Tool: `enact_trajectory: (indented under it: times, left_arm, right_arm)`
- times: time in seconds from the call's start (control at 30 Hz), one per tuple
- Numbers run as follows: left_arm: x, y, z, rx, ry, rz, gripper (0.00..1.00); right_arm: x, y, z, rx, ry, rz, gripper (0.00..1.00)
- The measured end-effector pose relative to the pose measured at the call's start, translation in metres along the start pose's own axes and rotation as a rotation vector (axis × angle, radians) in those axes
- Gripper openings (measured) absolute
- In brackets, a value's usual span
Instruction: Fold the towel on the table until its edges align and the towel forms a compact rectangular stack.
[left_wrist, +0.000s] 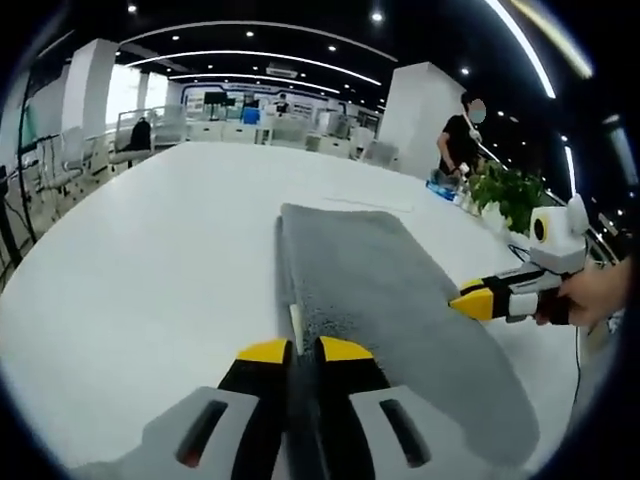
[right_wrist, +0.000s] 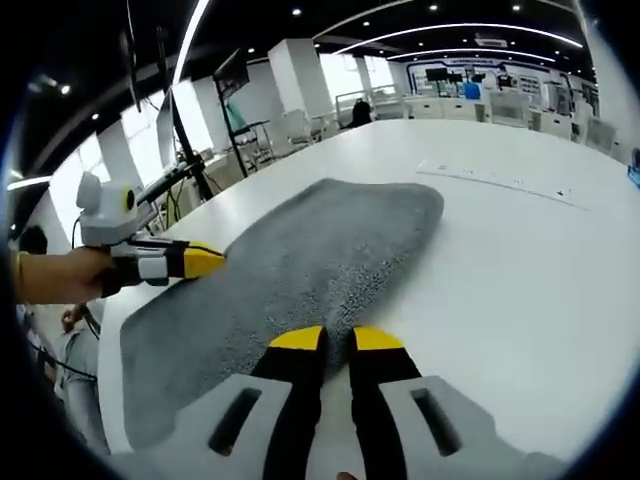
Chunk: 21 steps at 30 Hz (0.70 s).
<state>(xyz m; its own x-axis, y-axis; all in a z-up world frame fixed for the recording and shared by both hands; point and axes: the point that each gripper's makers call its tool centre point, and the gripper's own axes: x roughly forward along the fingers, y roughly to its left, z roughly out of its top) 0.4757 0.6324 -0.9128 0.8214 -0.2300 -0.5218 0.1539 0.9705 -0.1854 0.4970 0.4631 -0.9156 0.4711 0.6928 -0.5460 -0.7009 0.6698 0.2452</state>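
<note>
The towel (left_wrist: 380, 300) is lying flat on the white desk (left_wrist: 150, 260), a grey, nubbly strip stretched away from the person working on it, and it looks already doubled over, with a second layer edge showing along one long side in the left gripper view. In the right gripper view the towel (right_wrist: 300, 260) is running from the near desk (right_wrist: 520, 280) edge out toward the middle, its far end rounded off.

The left gripper (left_wrist: 304, 348) is sitting low at the near long edge of the cloth, its yellow-tipped jaws drawn almost together with just a thin dark slit between them; whether any fabric is pinched in there I cannot tell. Seen from the other side, this left gripper (right_wrist: 205, 260) is reaching in over the towel's edge, held by a hand (right_wrist: 55, 275).

The right gripper (right_wrist: 335, 340) is resting at the opposite long edge, its jaws standing a narrow gap apart with pale desk showing between them, gripping nothing I can make out. In the left gripper view the right gripper (left_wrist: 470, 300) is touching the towel's border, a hand (left_wrist: 595, 290) behind it.

Potted green plants (left_wrist: 510, 190) are standing at the far desk edge, and a person in black (left_wrist: 460, 140) is working beyond them.
</note>
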Motion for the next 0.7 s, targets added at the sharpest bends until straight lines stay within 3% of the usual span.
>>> enact_trajectory:
  times: [0.1, 0.27, 0.37, 0.7]
  left_arm:
    - [0.003, -0.003, -0.001, 0.049, -0.003, 0.011, 0.07]
    - [0.0, -0.012, -0.002, 0.036, -0.002, -0.002, 0.06]
    - [-0.001, -0.022, -0.003, 0.046, 0.005, -0.026, 0.06]
    - [0.0, -0.065, -0.01, 0.081, 0.017, -0.089, 0.06]
  right_arm:
    - [0.0, 0.0, 0.0, -0.027, 0.009, 0.004, 0.07]
    - [-0.005, -0.004, -0.003, -0.03, 0.006, 0.007, 0.07]
    - [-0.011, -0.005, -0.005, -0.114, 0.007, 0.007, 0.07]
    - [-0.041, -0.025, -0.017, -0.139, 0.002, -0.016, 0.07]
